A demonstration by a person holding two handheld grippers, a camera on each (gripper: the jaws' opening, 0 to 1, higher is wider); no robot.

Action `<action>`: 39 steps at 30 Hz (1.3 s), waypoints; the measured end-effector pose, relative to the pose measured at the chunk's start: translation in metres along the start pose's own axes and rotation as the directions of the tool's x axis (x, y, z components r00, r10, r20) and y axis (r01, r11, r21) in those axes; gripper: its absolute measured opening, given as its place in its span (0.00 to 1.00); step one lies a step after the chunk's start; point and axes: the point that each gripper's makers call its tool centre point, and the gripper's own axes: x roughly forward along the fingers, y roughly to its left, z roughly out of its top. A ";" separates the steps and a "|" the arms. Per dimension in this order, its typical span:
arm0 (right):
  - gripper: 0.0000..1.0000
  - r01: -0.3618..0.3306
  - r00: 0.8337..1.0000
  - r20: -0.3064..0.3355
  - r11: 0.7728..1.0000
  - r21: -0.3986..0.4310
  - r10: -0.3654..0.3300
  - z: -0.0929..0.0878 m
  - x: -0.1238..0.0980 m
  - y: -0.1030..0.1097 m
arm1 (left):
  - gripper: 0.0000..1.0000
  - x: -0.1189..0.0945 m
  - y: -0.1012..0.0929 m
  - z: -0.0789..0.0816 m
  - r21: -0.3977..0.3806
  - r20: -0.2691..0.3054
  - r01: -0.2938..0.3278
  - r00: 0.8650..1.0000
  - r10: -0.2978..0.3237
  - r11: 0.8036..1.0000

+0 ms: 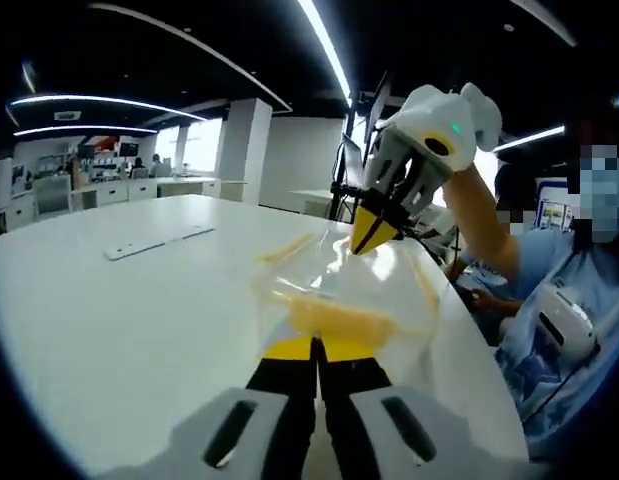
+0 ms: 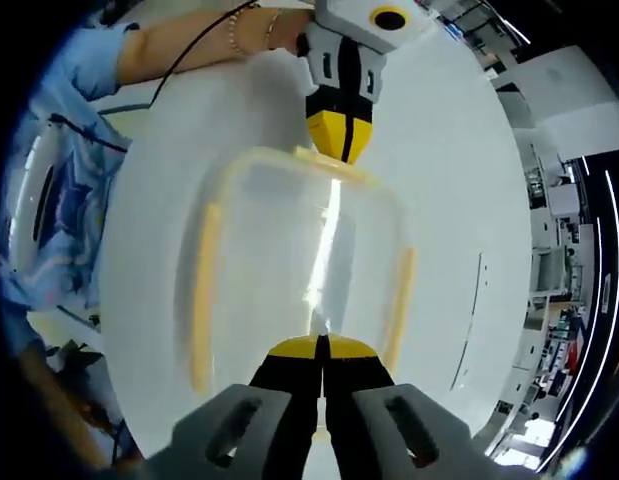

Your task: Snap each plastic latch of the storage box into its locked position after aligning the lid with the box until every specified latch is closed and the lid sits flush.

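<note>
A clear plastic storage box [image 1: 339, 285] with its lid [image 2: 299, 250] on lies on the white table [image 1: 119, 320]. Yellow latches run along its long sides [image 2: 201, 300] [image 2: 399, 290]. My left gripper [image 1: 315, 345] is shut, with its yellow tips against the yellow end latch [image 1: 334, 320] nearest it. At the opposite end my right gripper [image 1: 372, 232] comes down from above, also shut, tips touching the box's far edge. In the right gripper view my right gripper [image 2: 321, 345] sits at the near end and the left gripper [image 2: 339, 140] at the far end.
A flat white strip [image 1: 154, 242] lies on the table left of the box. A person in blue clothes [image 1: 579, 300] stands at the table's edge, with an arm [image 2: 189, 40] reaching in. Office desks [image 1: 119, 185] stand behind.
</note>
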 end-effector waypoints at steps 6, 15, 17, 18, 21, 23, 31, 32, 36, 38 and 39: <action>0.00 0.011 1.000 -0.001 1.000 -0.005 -0.011 -0.002 0.000 0.000 | 0.00 0.002 -0.004 -0.001 -0.003 -0.007 -0.008 1.000 0.008 1.000; 0.00 0.006 0.999 0.038 1.000 0.011 -0.006 -0.001 -0.001 0.001 | 0.00 0.002 -0.005 -0.001 -0.016 -0.007 -0.007 1.000 0.007 1.000; 0.00 0.007 0.999 0.035 1.000 0.011 -0.007 -0.001 -0.001 0.001 | 0.00 0.002 -0.005 -0.002 -0.019 -0.003 -0.003 1.000 0.003 1.000; 0.00 0.010 0.999 0.031 1.000 0.007 -0.010 -0.001 -0.001 0.001 | 0.00 0.002 -0.005 -0.002 -0.017 0.000 -0.002 1.000 0.002 1.000; 0.00 0.016 0.999 0.029 1.000 0.002 -0.017 -0.001 -0.001 0.001 | 0.01 0.001 -0.005 -0.001 -0.021 0.002 0.000 1.000 0.000 1.000; 0.00 0.018 0.999 0.038 1.000 0.007 -0.018 -0.001 -0.002 0.001 | 0.01 0.000 -0.006 -0.001 -0.020 0.008 0.008 1.000 -0.008 1.000; 0.00 0.019 0.999 0.043 1.000 0.010 -0.019 -0.001 0.000 0.001 | 0.03 0.017 -0.019 -0.033 0.012 -0.185 0.110 0.977 -0.106 0.994; 0.00 0.019 0.999 0.041 1.000 0.010 -0.020 -0.001 0.001 0.000 | 0.00 0.017 -0.008 -0.029 0.059 -0.171 0.037 0.985 -0.027 0.998; 0.00 0.027 0.999 0.035 1.000 0.008 -0.028 -0.002 0.003 0.000 | 0.01 0.011 -0.019 -0.019 0.045 -0.130 0.069 0.990 -0.063 0.997; 0.00 0.030 0.999 0.038 1.000 0.010 -0.030 -0.002 0.003 0.000 | 0.02 0.007 -0.017 -0.007 0.074 -0.077 0.058 0.996 -0.053 0.996; 0.00 0.030 0.999 0.040 0.999 0.011 -0.031 -0.002 0.003 0.000 | 0.03 0.003 -0.016 0.003 0.083 -0.029 0.048 0.999 -0.046 0.995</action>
